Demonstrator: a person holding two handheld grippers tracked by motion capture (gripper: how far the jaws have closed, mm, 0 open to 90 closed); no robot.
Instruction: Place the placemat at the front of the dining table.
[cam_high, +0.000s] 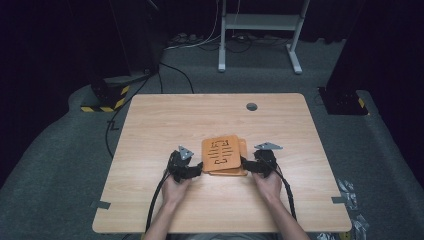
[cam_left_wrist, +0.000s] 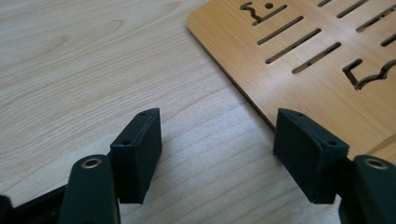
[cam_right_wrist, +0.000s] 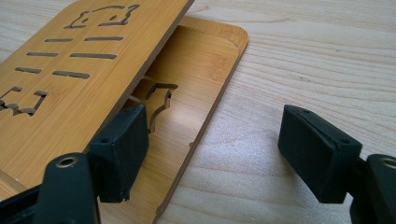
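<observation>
Two flat bamboo boards are seen stacked near the middle of the wooden table (cam_high: 150, 210), on the person's side of the round grey grommet (cam_high: 251, 106): the upper board (cam_high: 221, 154) is orange-brown with rounded corners, cut through with rows of narrow slots and a few angular shapes. It is lifted off the lower board (cam_right_wrist: 205, 60) along one edge, and that one carries cut-outs too. The left gripper (cam_left_wrist: 217, 147) is placed just left of the boards with its jaws spread over bare table, one pad at the upper board's edge and nothing pinched; the right gripper (cam_right_wrist: 212, 149) is placed at their right edge, jaws spread, one pad against the raised board's edge.
</observation>
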